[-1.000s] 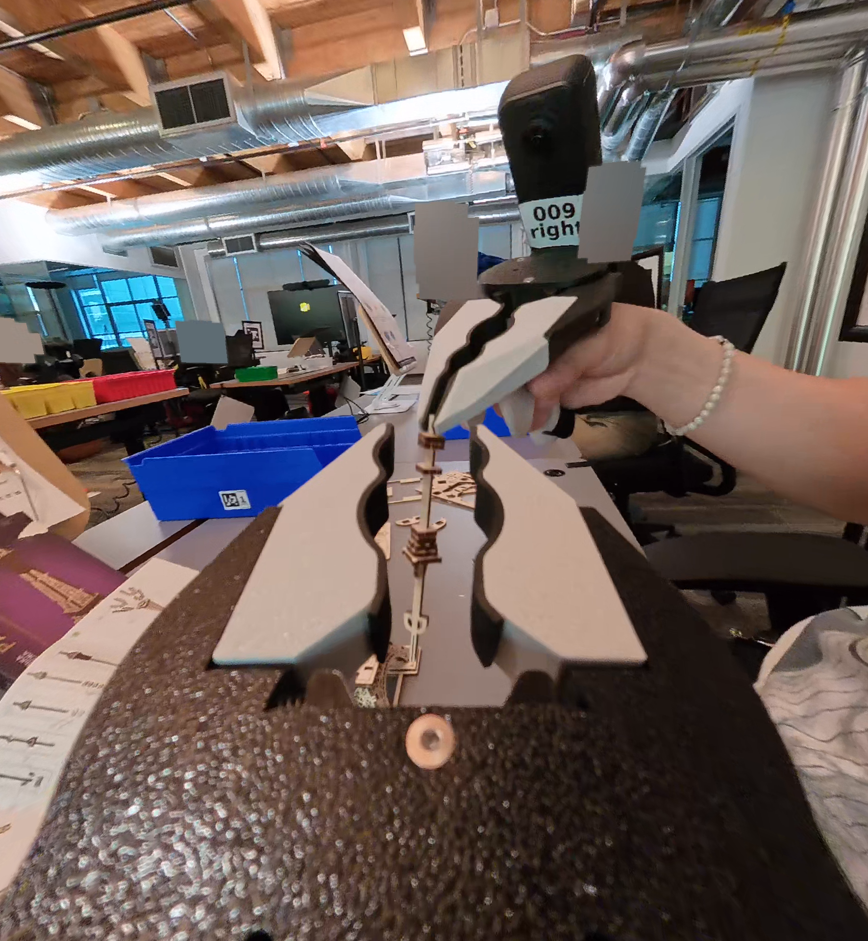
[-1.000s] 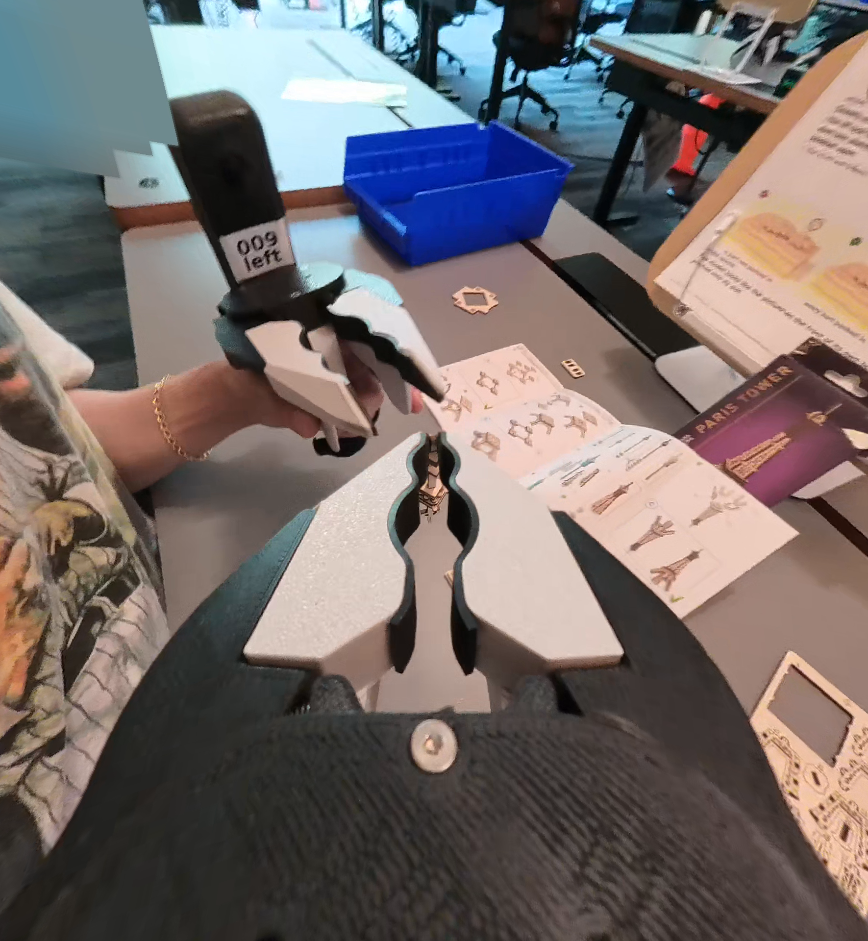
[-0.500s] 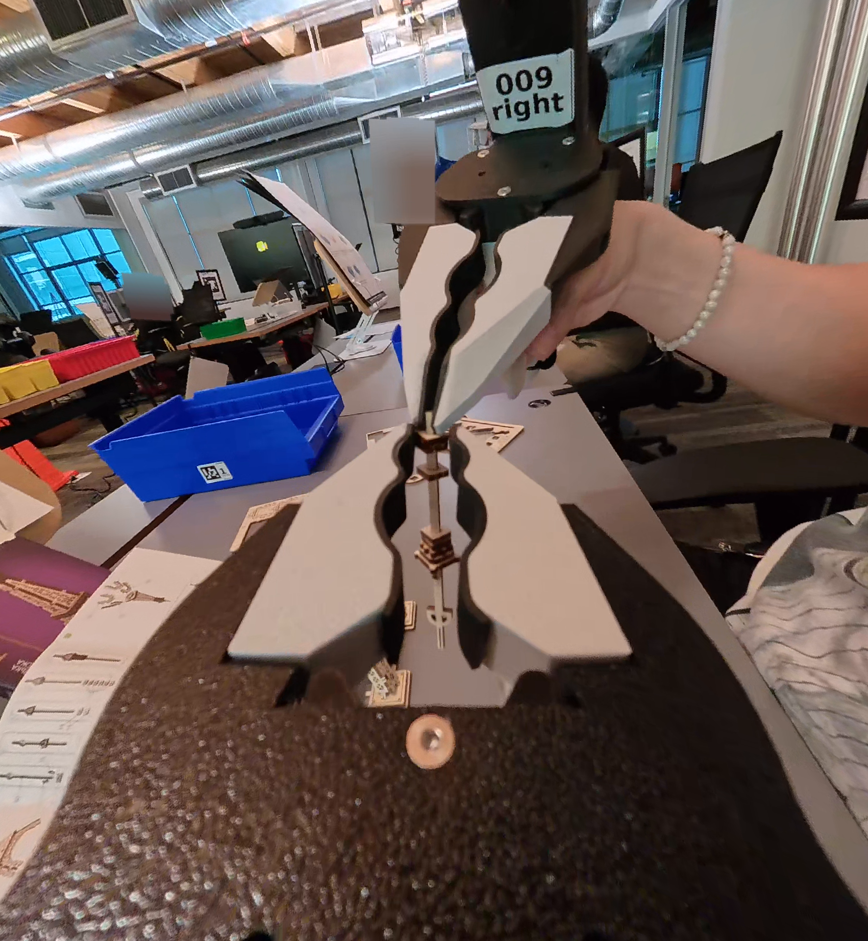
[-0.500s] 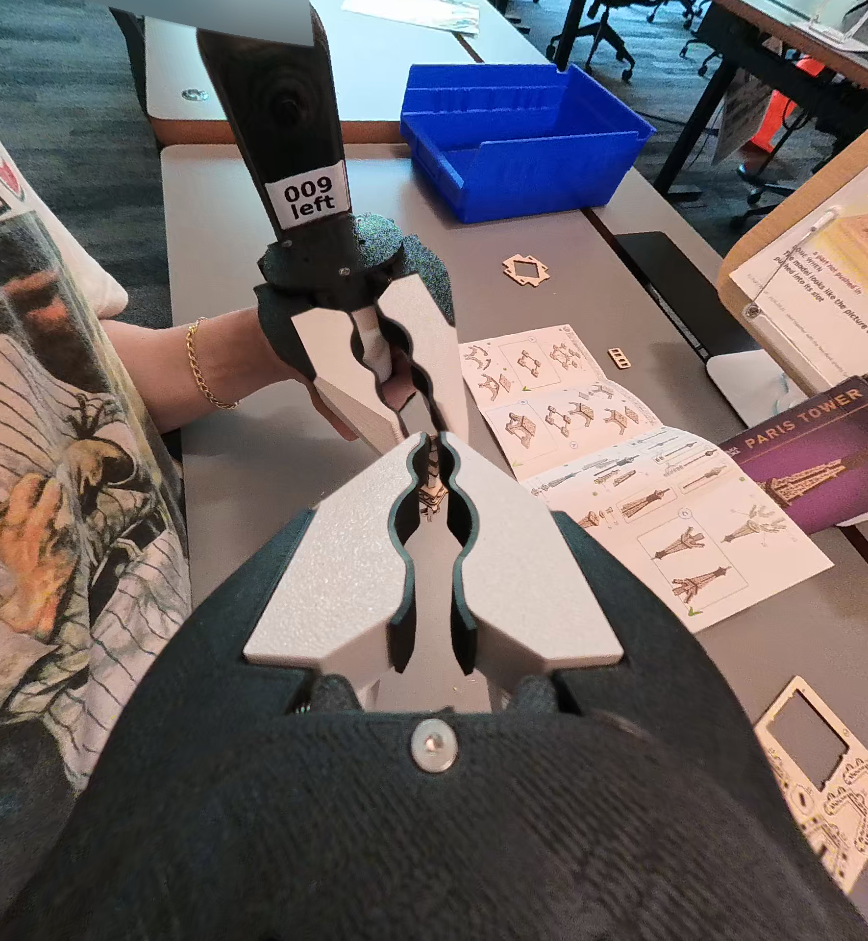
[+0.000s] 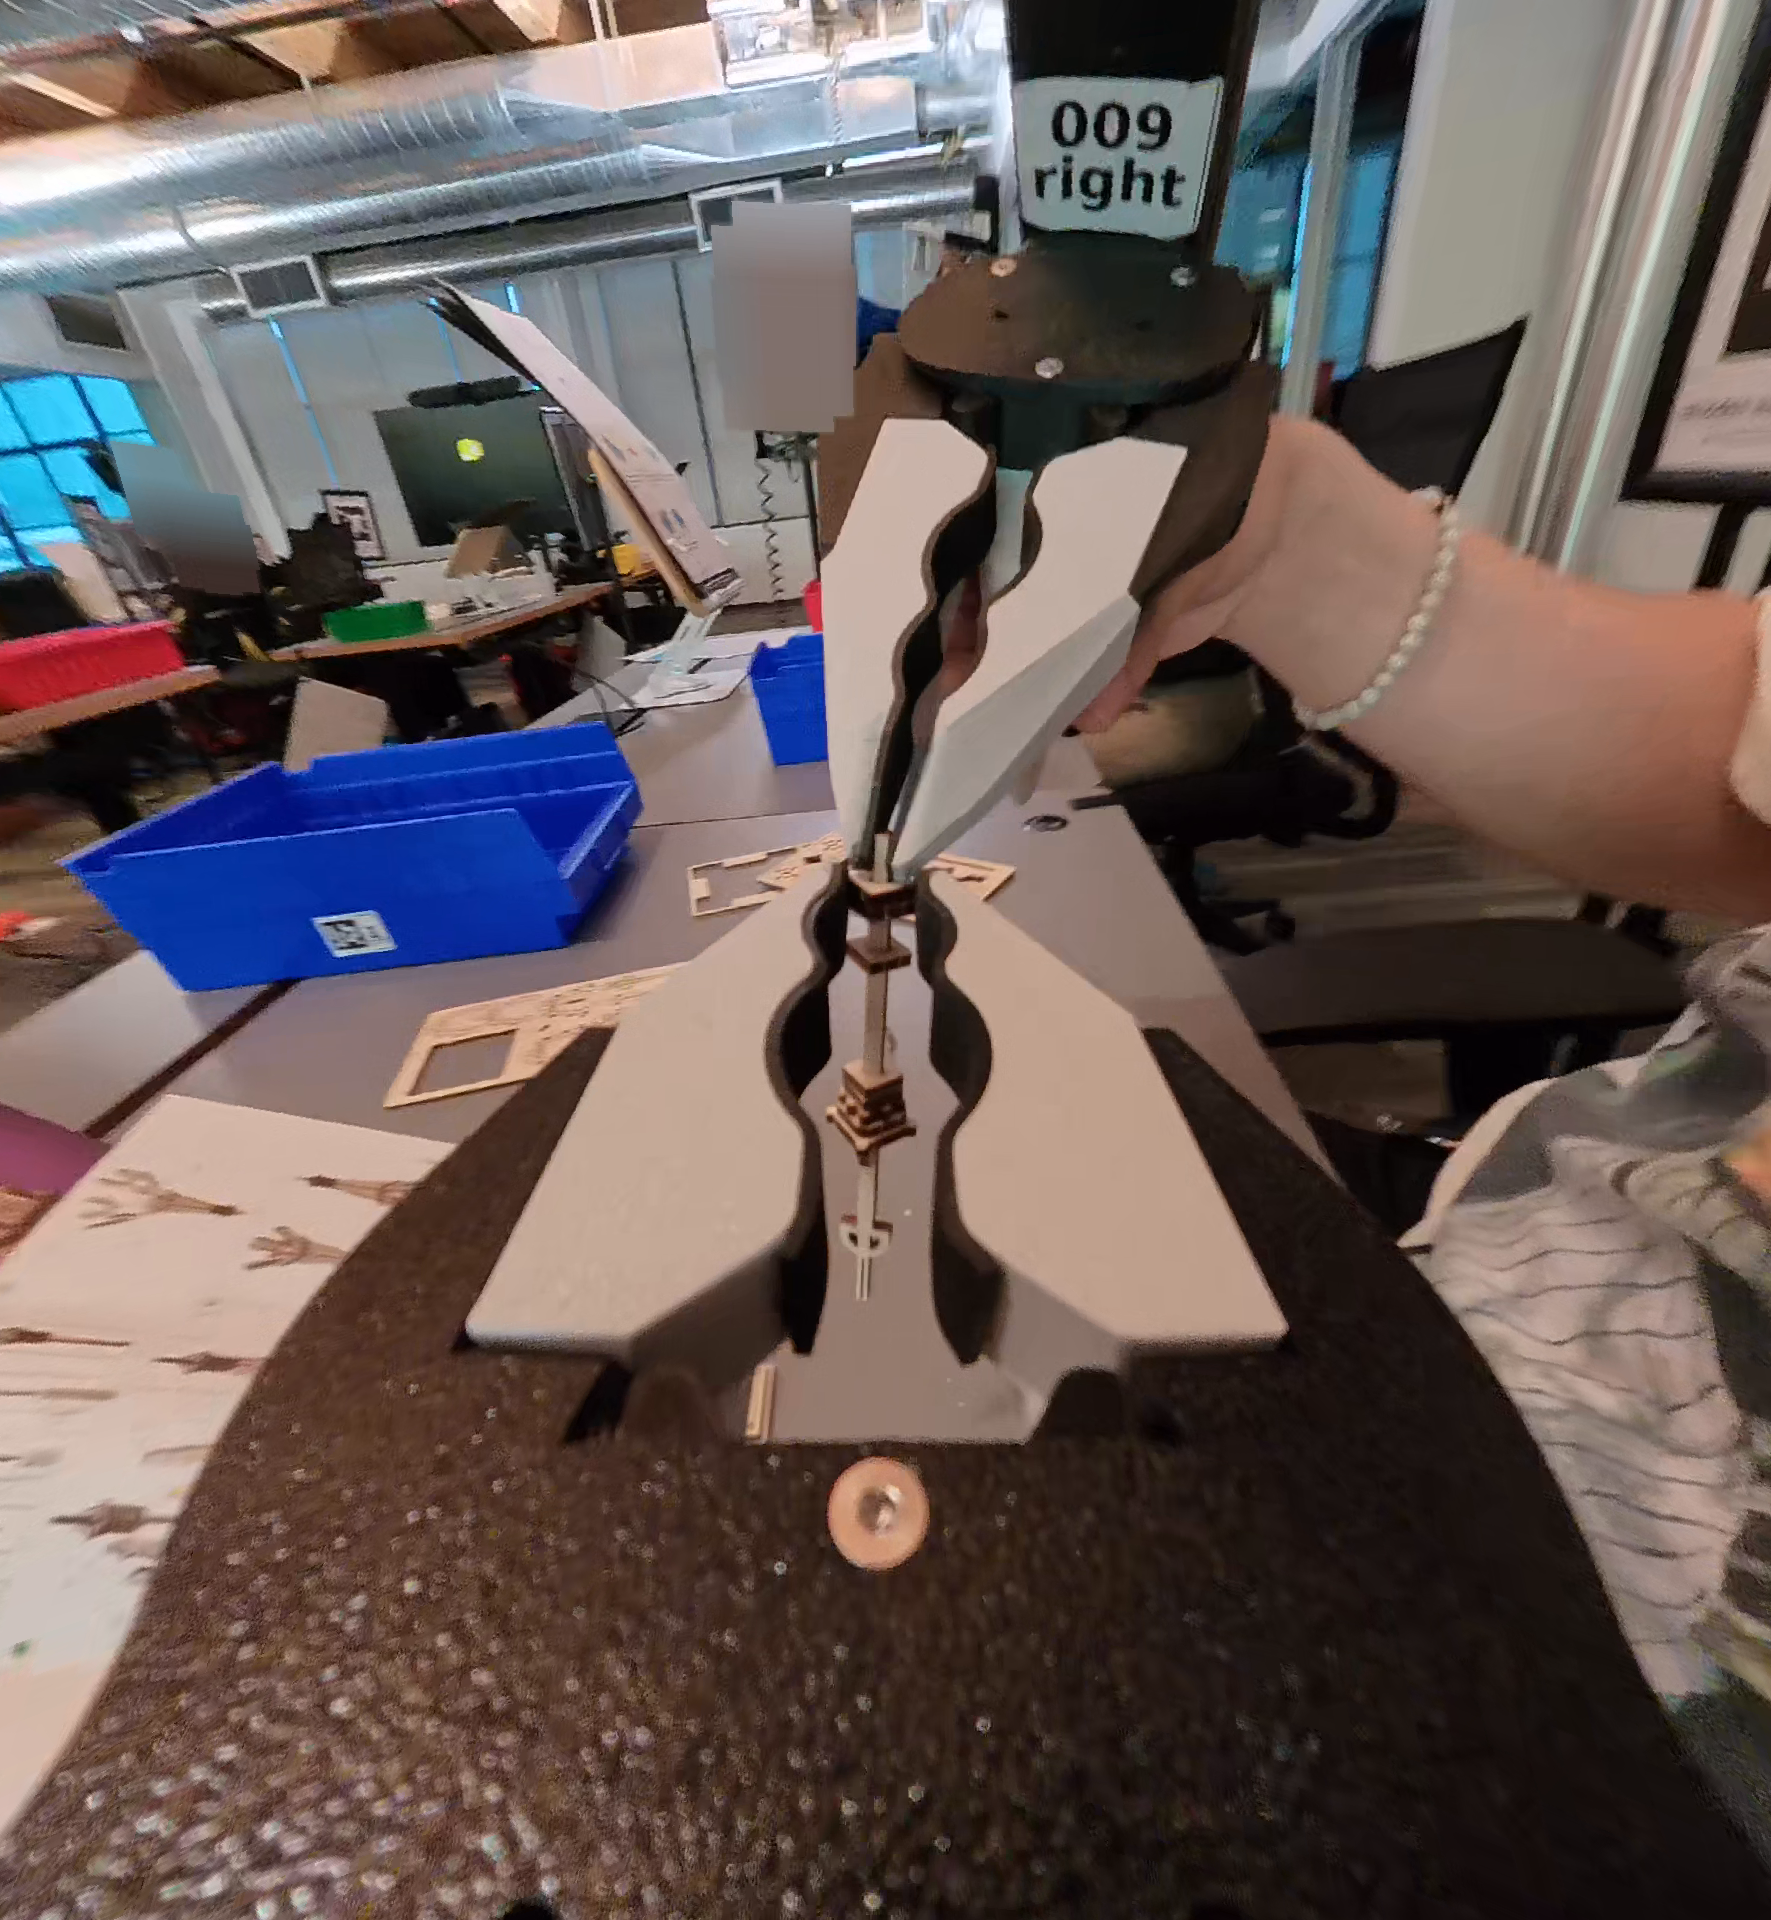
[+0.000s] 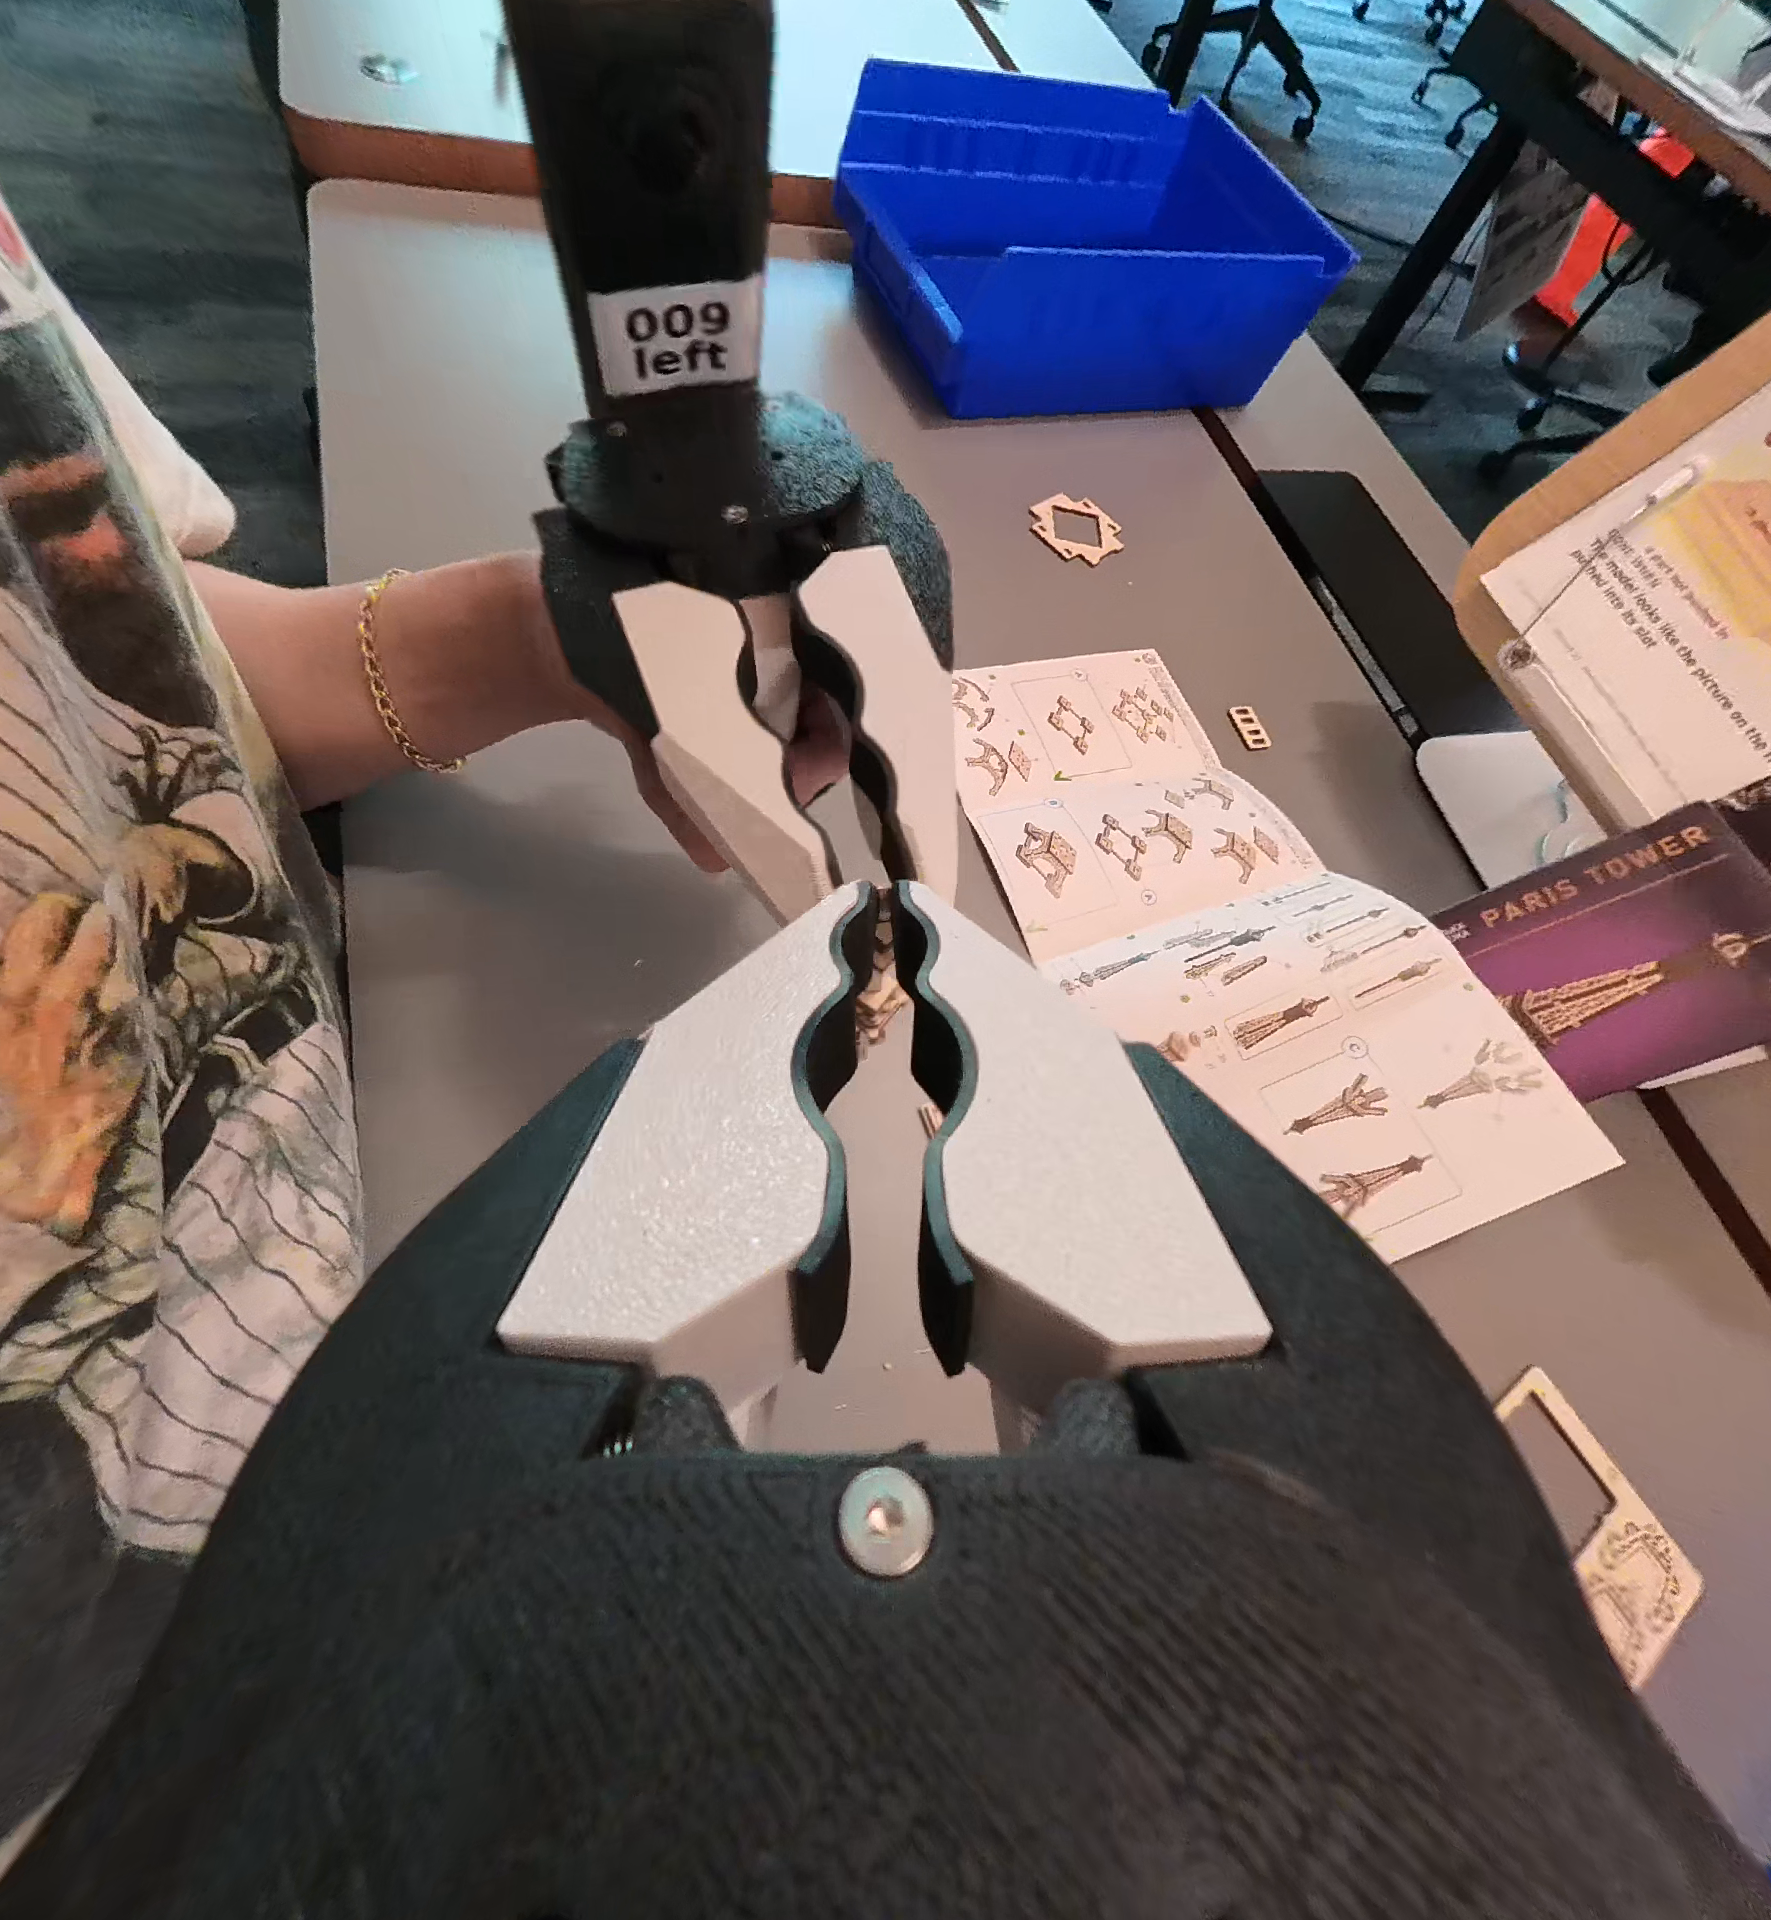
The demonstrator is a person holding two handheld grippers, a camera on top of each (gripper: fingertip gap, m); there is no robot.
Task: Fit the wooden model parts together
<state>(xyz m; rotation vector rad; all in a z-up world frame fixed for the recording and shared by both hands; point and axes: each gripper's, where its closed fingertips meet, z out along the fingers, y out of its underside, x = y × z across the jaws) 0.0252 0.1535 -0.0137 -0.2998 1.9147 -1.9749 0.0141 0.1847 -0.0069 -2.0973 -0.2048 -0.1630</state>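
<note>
Grey table (image 6: 507,935) with blue bin (image 6: 1089,260), instruction sheet (image 6: 1255,997), purple box (image 6: 1629,966)

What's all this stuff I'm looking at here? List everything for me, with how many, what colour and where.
wooden spire piece: one, pale wood, thin, between both grippers' tips
blue bin: one nearby, far side of the table; part of another behind it in the left wrist view
instruction sheet: one, white, unfolded on the grey table
purple box: one, right of the sheet
punched wooden sheets: at least two, pale, flat on the table
small loose wooden parts: two, pale, beyond the sheet
clipboard stand: one, wood-edged, far right
left gripper: grey fingers, nearly closed around the spire
right gripper: grey fingers, pinching the spire's tip
</note>
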